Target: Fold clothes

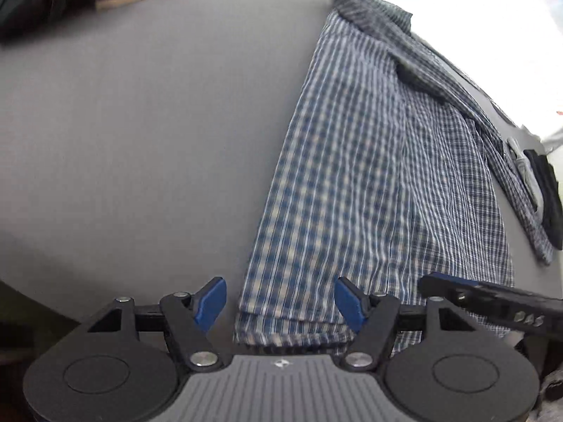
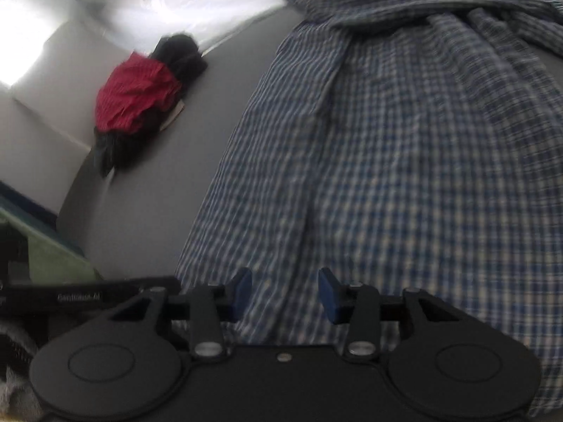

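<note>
1. Your left gripper (image 1: 279, 302) stands with its jaws apart. Nothing is pinched; the blue pads (image 1: 211, 302) sit clear of the cloth.
2. The plaid shirt (image 1: 369, 176) lies flat on the grey table (image 1: 140, 140). Its near folded corner falls between your left jaws, toward the right-hand pad.
3. Your right gripper (image 2: 285, 295) also has its jaws parted, narrower than the left, with nothing clamped. Shirt fabric (image 2: 404, 176) lies directly under and ahead of them. The right wrist view is blurred, so whether the pads brush the cloth cannot be told.
4. Part of your right gripper shows in the left wrist view, just beside the left one over the shirt's near edge. Both hands are at the same end of the garment.
5. Deciding relation: the shirt's long axis runs away from both sets of jaws, from the near edge toward the collar end (image 1: 355, 10) at the table's far edge. The darker, bunched part lies along the far right side.
6. Judgement: with both jaws at the near edge, the likely next step is to grip it at two points and carry it toward the collar.
7. A heap of red and black clothes (image 2: 140, 98) lies well apart to the left.
</note>
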Motion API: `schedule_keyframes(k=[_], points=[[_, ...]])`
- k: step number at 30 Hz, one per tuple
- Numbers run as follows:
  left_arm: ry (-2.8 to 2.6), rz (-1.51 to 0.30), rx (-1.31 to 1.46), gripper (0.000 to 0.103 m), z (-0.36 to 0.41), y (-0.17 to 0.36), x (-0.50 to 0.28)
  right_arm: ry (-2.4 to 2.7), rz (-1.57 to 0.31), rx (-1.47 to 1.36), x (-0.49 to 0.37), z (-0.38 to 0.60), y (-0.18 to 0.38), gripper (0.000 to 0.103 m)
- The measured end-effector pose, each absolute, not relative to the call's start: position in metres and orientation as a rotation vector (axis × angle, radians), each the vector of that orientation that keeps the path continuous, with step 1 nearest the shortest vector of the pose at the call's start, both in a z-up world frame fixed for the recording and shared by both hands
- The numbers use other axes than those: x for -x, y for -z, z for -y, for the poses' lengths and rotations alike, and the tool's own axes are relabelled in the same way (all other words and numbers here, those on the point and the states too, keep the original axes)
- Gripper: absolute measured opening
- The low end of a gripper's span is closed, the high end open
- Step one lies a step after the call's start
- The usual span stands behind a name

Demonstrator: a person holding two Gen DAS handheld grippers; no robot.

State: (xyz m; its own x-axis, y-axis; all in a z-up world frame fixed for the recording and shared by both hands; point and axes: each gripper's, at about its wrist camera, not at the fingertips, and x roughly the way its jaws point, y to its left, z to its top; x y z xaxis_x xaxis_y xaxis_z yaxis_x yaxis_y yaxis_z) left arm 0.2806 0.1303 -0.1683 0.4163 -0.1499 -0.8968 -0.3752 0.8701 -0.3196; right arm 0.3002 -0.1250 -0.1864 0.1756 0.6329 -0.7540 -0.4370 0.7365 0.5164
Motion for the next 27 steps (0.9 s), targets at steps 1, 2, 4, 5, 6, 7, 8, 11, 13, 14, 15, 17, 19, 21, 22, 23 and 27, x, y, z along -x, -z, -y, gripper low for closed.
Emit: schedule_keyframes(k=[1, 2, 4, 5, 6, 7, 8, 11, 13, 14, 15, 17, 19, 21, 22, 23, 27], points=[[-0.139, -1.159, 0.546, 0.068, -0.132, 0.173, -0.28, -0.754, -1.185, -0.166, -0.298, 0.117, 0.189, 0.045], [-0.127, -1.172, 0.568, 0.068, -0.135, 0.178, -0.28, -0.753, -1.202, -0.164, -0.295, 0.112, 0.192, 0.045], [-0.124, -1.165, 0.554, 0.068, -0.133, 0.178, -0.278, -0.758, -1.208, -0.195, -0.294, 0.108, 0.195, 0.039], [-0.12, -1.167, 0.538, 0.068, -0.13, 0.177, -0.278, -0.757, -1.199, -0.205, -0.293, 0.106, 0.196, 0.033], [-0.121, -1.166, 0.529, 0.068, -0.128, 0.176, -0.278, -0.759, -1.193, -0.208, -0.292, 0.103, 0.197, 0.013], [-0.123, -1.164, 0.521, 0.068, -0.126, 0.175, -0.278, -0.75, -1.187, -0.214, -0.293, 0.102, 0.197, 0.006], [-0.125, -1.165, 0.515, 0.068, -0.127, 0.179, -0.278, -0.738, -1.179, -0.223, -0.294, 0.102, 0.197, 0.001], [-0.13, -1.188, 0.496, 0.068, -0.127, 0.181, -0.278, -0.734, -1.133, -0.239, -0.294, 0.109, 0.184, 0.0], [-0.129, -1.206, 0.48, 0.07, -0.125, 0.182, -0.277, -0.726, -1.115, -0.209, -0.291, 0.118, 0.173, 0.0], [-0.132, -1.21, 0.477, 0.07, -0.124, 0.183, -0.278, -0.717, -1.12, -0.193, -0.29, 0.121, 0.171, 0.0], [-0.138, -1.212, 0.48, 0.07, -0.124, 0.183, -0.278, -0.712, -1.134, -0.184, -0.292, 0.124, 0.173, 0.0], [-0.156, -1.21, 0.488, 0.07, -0.126, 0.183, -0.283, -0.718, -1.221, -0.176, -0.301, 0.127, 0.183, 0.001], [-0.174, -1.191, 0.486, 0.071, -0.129, 0.179, -0.288, -0.699, -1.247, -0.142, -0.308, 0.126, 0.183, 0.01], [-0.183, -1.156, 0.478, 0.078, -0.134, 0.171, -0.293, -0.696, -1.177, -0.144, -0.312, 0.129, 0.17, 0.029], [-0.18, -1.138, 0.472, 0.08, -0.135, 0.168, -0.296, -0.695, -1.133, -0.156, -0.314, 0.132, 0.162, 0.048], [-0.176, -1.121, 0.466, 0.086, -0.136, 0.164, -0.299, -0.687, -1.093, -0.163, -0.319, 0.135, 0.155, 0.052], [-0.159, -1.071, 0.43, 0.094, -0.134, 0.154, -0.32, -0.632, -0.974, -0.162, -0.342, 0.145, 0.136, 0.062]])
